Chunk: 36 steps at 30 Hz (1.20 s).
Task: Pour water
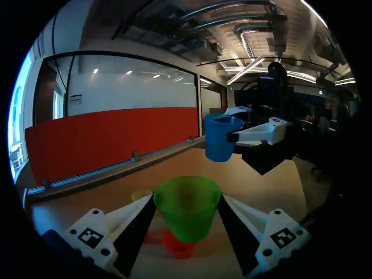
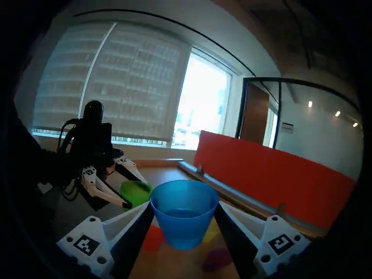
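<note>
You're at the step before the pour. Your right gripper (image 2: 184,204) is clamped on the blue cup (image 2: 184,223), held upright above the table (image 1: 260,186) with water (image 2: 183,213) inside. Your left gripper (image 1: 186,199) is clamped on the green cup (image 1: 187,216), which looks empty and hangs apart from the blue one. Next, bring the blue rim over the green mouth, then tip slowly. A red cup (image 1: 179,244), a yellow cup (image 1: 141,194) and a purple cup (image 2: 216,258) sit below. Nothing stands between your two cups.

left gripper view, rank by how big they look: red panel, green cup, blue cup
1. red panel
2. green cup
3. blue cup; farther off, so true sizes may match
</note>
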Motion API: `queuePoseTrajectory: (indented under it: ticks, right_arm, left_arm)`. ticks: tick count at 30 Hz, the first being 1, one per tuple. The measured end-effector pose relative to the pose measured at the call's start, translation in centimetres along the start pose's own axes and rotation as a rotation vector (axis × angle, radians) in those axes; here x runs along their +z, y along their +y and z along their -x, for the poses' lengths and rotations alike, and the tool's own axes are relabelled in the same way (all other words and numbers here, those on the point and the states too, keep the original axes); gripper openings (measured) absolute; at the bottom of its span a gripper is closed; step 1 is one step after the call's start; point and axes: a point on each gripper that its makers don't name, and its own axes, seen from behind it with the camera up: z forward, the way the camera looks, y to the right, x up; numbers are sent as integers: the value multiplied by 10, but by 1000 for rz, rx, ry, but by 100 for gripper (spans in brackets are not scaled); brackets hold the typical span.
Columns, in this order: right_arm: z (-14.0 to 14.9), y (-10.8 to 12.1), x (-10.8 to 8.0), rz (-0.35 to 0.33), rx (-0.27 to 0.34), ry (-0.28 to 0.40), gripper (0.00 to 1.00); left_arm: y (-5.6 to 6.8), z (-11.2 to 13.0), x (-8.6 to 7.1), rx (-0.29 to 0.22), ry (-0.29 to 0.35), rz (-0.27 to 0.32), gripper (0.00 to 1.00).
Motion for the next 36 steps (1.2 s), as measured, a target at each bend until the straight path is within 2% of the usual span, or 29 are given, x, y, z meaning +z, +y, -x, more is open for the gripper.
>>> queuePoseTrajectory:
  ticks: [18,24,36]
  right_arm:
    - [-5,4,8,-3,-168,-34,90]
    - [-6,2,13,-10,-225,-46,90]
    - [-14,1,21,-11,-344,-50,90]
  left_arm:
    - [32,15,12,13,10,59,89]
    - [41,13,16,12,25,81,89]
    - [49,9,20,-3,56,113,89]
